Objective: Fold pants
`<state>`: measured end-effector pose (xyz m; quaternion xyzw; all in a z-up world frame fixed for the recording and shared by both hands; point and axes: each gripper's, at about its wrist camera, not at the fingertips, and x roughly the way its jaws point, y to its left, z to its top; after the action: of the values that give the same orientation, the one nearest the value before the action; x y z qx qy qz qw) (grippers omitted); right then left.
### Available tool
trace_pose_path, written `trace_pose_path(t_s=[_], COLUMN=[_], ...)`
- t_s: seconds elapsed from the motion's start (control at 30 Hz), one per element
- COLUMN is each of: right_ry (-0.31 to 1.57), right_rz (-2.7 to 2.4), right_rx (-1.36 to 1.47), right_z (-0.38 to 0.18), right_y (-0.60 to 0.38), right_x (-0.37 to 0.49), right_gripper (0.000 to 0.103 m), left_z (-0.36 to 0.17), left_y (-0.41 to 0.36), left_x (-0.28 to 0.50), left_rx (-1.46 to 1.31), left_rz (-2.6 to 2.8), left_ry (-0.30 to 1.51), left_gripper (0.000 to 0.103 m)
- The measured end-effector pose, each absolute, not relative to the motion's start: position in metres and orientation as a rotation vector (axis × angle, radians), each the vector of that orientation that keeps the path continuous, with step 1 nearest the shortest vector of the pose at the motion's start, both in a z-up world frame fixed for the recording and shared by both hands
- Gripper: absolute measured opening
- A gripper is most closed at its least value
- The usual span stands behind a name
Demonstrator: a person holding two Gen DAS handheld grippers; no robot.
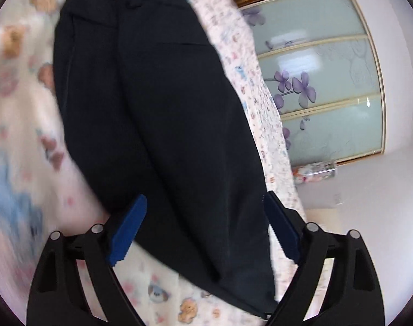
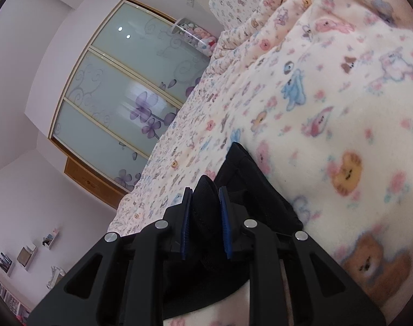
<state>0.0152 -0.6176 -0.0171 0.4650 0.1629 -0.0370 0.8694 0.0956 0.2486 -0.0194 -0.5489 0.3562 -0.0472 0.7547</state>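
1. From the left wrist view I see the pants (image 1: 152, 114) — dark navy, nearly black — laid lengthwise on the blanket (image 1: 21, 125), the legs lying side by side and running from the bottom of the frame up to the waistband at the top.
2. My left gripper (image 1: 205, 225) stands wide apart. Its blue pads (image 1: 129, 231) sit either side of the lower end of the pants without pressing on the cloth, so nothing is gripped there.
3. The left half of that view is smeared with blur, so I can only say the blanket there looks pale with bears and a blue figure printed on it.
4. On the far side of the pants a strip of finer-printed bed sheet (image 1: 263, 125) shows, and beyond it a wardrobe (image 1: 320, 81) with frosted panels and purple flowers.
5. From the right wrist view, my right gripper (image 2: 205, 217) is closed narrow on a bunched fold of the pants (image 2: 250, 190). The dark cloth rises in a hump between the two blue pads (image 2: 186, 222) and both pads press against it.
6. The held part of the pants lies low on the cream blanket (image 2: 328, 103) — the rest of the garment trails back under the gripper and out of frame.
7. Past the blanket's edge in this view lies the small-print bed sheet (image 2: 184, 141), then the same flowered wardrobe (image 2: 116, 92), with a clear tub of soft toys (image 2: 195, 34) near its corner.
8. Small wall shelves (image 2: 27, 255) hang at the lower left of the right view.
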Motion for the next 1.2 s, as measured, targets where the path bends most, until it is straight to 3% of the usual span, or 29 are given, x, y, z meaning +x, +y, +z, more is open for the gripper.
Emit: trace_pose_path(t_s=[0.2,0.37,0.43,0.5,0.53,0.8,1.0,1.07,1.13,1.2], right_ry=[0.343,0.342,0.343,0.342,0.341,0.331,0.408,0.502,0.526,0.507], right_rz=[-0.080,-0.075,-0.075,-0.074,-0.073,-0.056,-0.132,-0.212,-0.241,-0.309], right_rx=[0.977,0.975,0.976,0.976,0.975,0.951,0.901,0.884,0.870,0.843], right_z=[-0.019,-0.019,-0.019,-0.019,-0.018,-0.012,-0.007,-0.005,0.004,0.016], right_y=[-0.617,-0.617,-0.617,-0.616,-0.616,-0.615,-0.612,-0.612,-0.614,-0.616], right_x=[0.015,0.014,0.014,0.013,0.013,0.014,0.019,0.018,0.011,-0.002], right_gripper=[0.021,0.021,0.021,0.021,0.021,0.021,0.021,0.054,0.065,0.067], left_z=[-0.016,-0.031,-0.029,-0.028,-0.028,0.002,-0.035,-0.034,-0.032,-0.028], left_y=[0.254,0.278,0.281,0.282,0.283,0.267,0.267,0.260,0.254,0.251], left_x=[0.119,0.127,0.126,0.126,0.125,0.080,0.079,0.084,0.085,0.087], left_rx=[-1.144,-1.323,-1.334,-1.313,-1.301,-1.094,-1.069,-0.998,-0.953,-0.949], left_rz=[-0.051,0.036,0.091,0.128,0.131,0.114,0.171,0.162,0.118,0.027], left_ry=[0.766,0.717,0.693,0.689,0.693,0.525,0.537,0.506,0.466,0.407], left_gripper=[0.086,0.085,0.065,0.006,0.005,0.004,0.008,0.011,0.027,0.062])
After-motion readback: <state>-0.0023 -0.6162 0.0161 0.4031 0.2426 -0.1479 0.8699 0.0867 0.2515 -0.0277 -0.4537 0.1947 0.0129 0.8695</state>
